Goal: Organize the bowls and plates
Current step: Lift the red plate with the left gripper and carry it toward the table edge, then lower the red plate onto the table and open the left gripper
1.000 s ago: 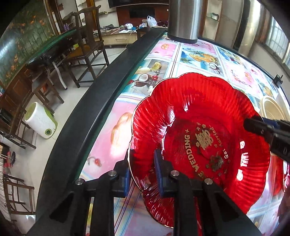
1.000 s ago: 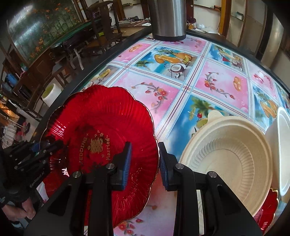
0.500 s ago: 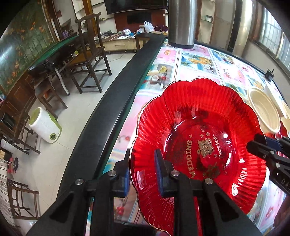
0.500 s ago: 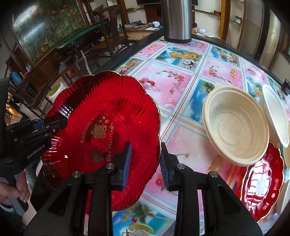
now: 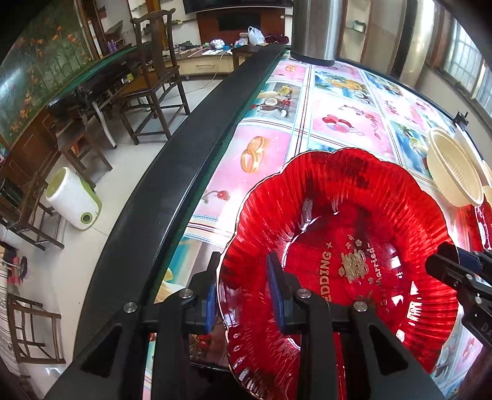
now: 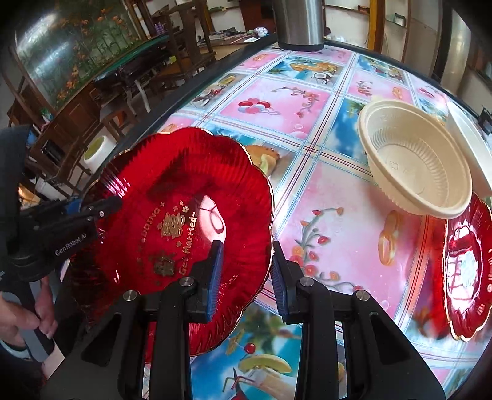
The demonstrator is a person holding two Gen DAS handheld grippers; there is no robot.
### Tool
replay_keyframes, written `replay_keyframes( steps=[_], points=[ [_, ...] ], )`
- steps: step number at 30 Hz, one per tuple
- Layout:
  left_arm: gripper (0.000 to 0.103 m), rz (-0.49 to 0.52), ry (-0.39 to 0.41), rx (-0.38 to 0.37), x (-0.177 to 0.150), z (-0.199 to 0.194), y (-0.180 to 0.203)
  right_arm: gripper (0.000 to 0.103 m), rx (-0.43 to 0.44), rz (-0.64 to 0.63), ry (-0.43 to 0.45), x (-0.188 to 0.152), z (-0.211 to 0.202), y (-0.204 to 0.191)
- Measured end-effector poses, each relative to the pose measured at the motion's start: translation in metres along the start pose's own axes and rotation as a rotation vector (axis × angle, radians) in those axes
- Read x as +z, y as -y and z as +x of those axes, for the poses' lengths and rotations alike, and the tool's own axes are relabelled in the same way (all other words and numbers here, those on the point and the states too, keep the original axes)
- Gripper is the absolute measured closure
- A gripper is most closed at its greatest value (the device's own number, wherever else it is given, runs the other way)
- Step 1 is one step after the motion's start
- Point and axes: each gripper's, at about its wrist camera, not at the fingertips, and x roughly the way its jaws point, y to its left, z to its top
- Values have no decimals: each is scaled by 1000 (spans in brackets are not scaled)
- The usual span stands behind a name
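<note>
A large red scalloped plate (image 5: 353,234) with gold "Wedding" lettering hangs in the air over the table's near left edge. My left gripper (image 5: 243,295) is shut on its left rim. My right gripper (image 6: 246,274) is shut on its right rim, where the plate (image 6: 184,215) fills the left of the right wrist view. A cream ribbed bowl (image 6: 415,166) stands on the table to the right, also in the left wrist view (image 5: 452,172). A second red plate (image 6: 467,270) lies at the far right.
A white plate (image 6: 470,154) lies behind the bowl. A steel cylinder (image 6: 298,24) stands at the table's far end. The table has a black rim (image 5: 190,160) and a colourful cloth. Chairs (image 5: 153,77) and a white appliance (image 5: 73,203) are on the floor at left.
Both grippers have lifted the large red plate off the table and drawn it back toward the near edge. More of the tablecloth, the bowl and the second red plate now show.
</note>
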Motion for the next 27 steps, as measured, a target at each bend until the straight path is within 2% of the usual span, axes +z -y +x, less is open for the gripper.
replay_keyframes(
  steps=[1,3,5,7,9,11,18,27],
  points=[
    [74,5,13,5,-1,-1,0,71,3,7,6,-1,-1,0],
    [66,18,53,32,-2,-7,2,71,-15,5,19,-3,-4,-2],
    [41,29,89,54,-3,-13,4,71,-43,-10,30,-6,-7,-5],
    [35,43,142,83,-3,-23,5,71,-61,-16,42,-9,-11,-7],
    [35,47,186,109,-3,-35,7,71,-75,-17,56,-10,-15,-6],
    [26,32,216,100,-2,-45,5,71,-87,-16,71,-13,-22,-6],
    [25,58,283,35,-4,-74,30,71,-88,11,144,-20,-51,-3],
    [25,109,297,-57,-12,-84,78,71,-82,85,171,-35,-68,21]
  ],
)
